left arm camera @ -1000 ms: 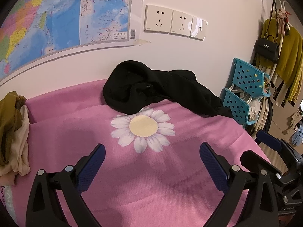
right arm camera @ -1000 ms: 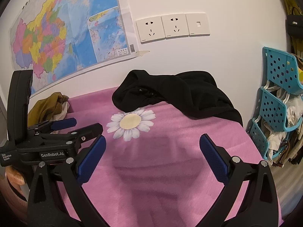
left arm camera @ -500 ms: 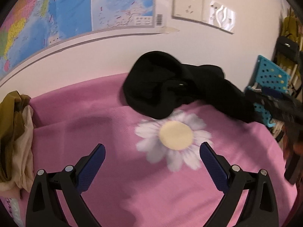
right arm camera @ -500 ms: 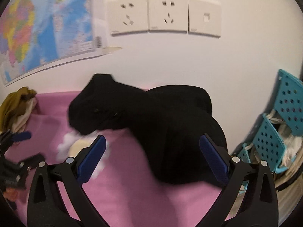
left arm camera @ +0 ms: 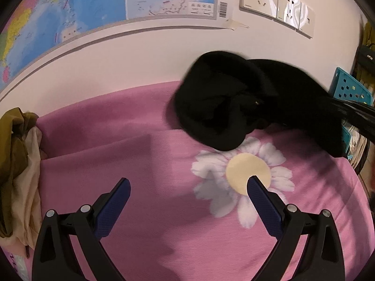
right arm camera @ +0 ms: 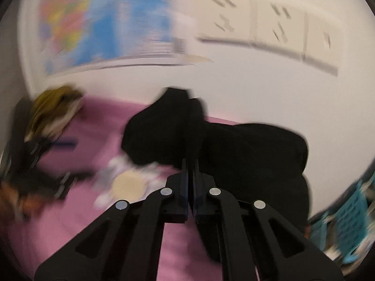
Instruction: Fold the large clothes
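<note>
Left wrist view: left gripper [left arm camera: 188, 186] spread wide, low over a pink blanket [left arm camera: 140, 145]; black garment [left arm camera: 234, 103] upper right. Right wrist view, blurred: right gripper [right arm camera: 190, 164] pinched together at the garment's edge; whether it grips cloth is unclear.

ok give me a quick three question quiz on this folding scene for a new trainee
1. True or false: the left gripper has its jaws spread apart over the pink blanket.
2. Multiple choice: the printed daisy lies
A. under the olive clothes pile
B. just in front of the black garment, which overlaps its far petals
C. on the wall map
3. Fill in: the right gripper shows its jaws ____, with its tips at the near edge of the black garment.

Key: 1 true; 2 B; 3 closed (whether cloth is pinched cannot be told through the blur).
</note>
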The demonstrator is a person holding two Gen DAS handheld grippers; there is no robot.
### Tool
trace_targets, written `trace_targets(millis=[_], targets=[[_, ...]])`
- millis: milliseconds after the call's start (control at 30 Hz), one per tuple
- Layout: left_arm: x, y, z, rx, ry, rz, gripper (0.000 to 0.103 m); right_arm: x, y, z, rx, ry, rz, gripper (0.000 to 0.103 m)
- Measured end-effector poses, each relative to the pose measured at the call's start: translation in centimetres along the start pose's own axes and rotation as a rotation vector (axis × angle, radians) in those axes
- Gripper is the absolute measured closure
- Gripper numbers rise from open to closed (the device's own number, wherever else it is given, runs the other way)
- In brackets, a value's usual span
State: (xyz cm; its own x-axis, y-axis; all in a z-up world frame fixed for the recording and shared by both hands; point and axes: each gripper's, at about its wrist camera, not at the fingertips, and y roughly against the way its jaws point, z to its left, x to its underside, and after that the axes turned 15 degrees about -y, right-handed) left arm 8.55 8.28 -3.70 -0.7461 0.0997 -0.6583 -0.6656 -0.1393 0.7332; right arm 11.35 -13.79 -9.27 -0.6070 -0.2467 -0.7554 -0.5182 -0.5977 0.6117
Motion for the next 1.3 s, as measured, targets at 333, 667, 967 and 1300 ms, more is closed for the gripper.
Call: trace_targets(millis=[333, 667, 967, 1300], targets=[[0.4, -0.5, 2.0, -0.029, 0.003, 0.009, 0.007, -1.8, -5.3, -0.3, 0.071, 0.020, 0.078, 0.017], [0.7, -1.9, 3.4, -0.020, 0.007, 0.031, 0.007, -6.2, -2.3, -0.8, 0.048, -0.008, -0.062, 0.097], [-3.0, -1.7, 0.6, 0.157, -0.167, -0.144, 0.007, -10.3, 10.7, -5.1, 0.114, -0.125, -0.303, 0.098], [-6.7, -5.1, -4.9, 0.186, -0.402, -0.215, 0.008, -10.2, 12.1, -5.6, 0.093, -0.198, -0.349, 0.098]])
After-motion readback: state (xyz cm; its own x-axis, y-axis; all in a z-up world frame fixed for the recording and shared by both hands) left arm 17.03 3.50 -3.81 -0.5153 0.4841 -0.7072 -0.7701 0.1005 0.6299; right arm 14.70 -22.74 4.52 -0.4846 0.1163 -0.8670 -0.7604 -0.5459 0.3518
